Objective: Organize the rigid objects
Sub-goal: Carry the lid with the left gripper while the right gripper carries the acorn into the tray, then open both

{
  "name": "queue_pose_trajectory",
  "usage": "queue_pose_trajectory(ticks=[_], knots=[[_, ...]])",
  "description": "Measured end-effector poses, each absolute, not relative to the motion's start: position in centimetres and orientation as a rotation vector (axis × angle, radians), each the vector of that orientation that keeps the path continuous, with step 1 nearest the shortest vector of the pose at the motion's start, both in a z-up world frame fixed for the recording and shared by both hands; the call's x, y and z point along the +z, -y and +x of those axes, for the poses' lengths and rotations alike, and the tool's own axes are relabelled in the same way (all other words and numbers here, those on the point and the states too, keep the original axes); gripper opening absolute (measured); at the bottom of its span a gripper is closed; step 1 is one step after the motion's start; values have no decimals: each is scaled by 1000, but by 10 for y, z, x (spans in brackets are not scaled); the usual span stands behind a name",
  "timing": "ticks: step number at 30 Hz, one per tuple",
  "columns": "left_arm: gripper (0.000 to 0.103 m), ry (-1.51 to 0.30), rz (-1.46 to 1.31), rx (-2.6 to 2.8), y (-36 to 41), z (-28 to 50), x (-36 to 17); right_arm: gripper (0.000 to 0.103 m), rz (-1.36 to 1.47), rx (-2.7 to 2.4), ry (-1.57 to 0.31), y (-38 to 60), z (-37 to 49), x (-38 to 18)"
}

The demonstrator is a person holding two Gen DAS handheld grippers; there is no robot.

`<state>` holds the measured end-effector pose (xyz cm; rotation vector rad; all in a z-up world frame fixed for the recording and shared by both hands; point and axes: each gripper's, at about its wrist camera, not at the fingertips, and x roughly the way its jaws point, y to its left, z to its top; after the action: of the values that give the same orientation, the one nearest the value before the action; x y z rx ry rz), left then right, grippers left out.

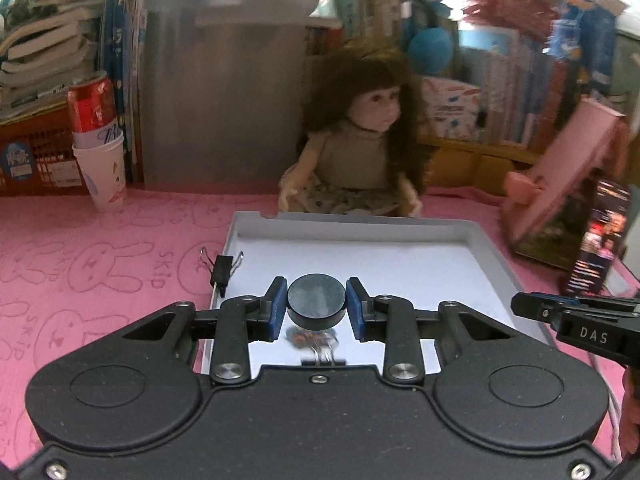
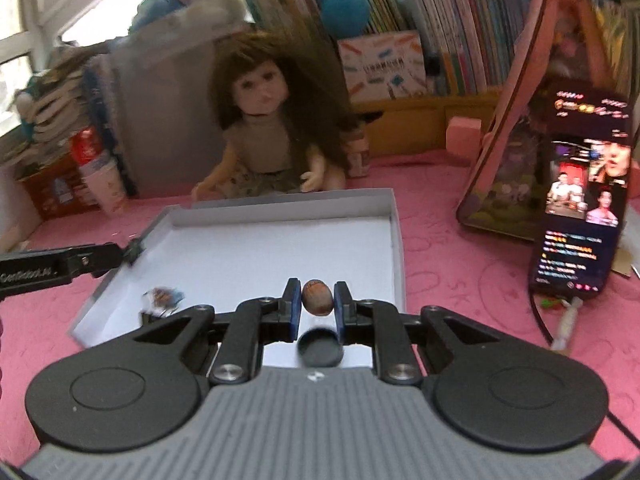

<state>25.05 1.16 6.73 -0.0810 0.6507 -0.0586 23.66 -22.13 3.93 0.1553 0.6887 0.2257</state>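
My left gripper (image 1: 316,306) is shut on a black round disc (image 1: 316,300) and holds it above the white tray (image 1: 360,228). A small patterned piece (image 1: 310,338) and a binder clip (image 1: 323,360) lie in the tray below it. A black binder clip (image 1: 222,270) sits on the tray's left rim. My right gripper (image 2: 317,300) is shut on a brown oval nut-like piece (image 2: 317,297) above the tray (image 2: 280,204). Another black disc (image 2: 320,347) lies in the tray under it. The patterned piece (image 2: 162,296) shows at the tray's left.
A doll (image 1: 360,132) sits behind the tray on the pink mat (image 1: 100,260). A red can in a paper cup (image 1: 98,140) stands at left. A phone (image 2: 580,196) leans on a pink stand (image 2: 516,120) at right. Books line the back.
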Motion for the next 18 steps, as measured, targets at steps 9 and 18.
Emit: queue_pose_trajectory(ticks=[9,18], knots=[[30,-742,-79,13,-9,304,39,21,207,204,-803,216,292,21],[30,-779,-57,37,-6,319,21,21,176,178,-835,213,310,9]])
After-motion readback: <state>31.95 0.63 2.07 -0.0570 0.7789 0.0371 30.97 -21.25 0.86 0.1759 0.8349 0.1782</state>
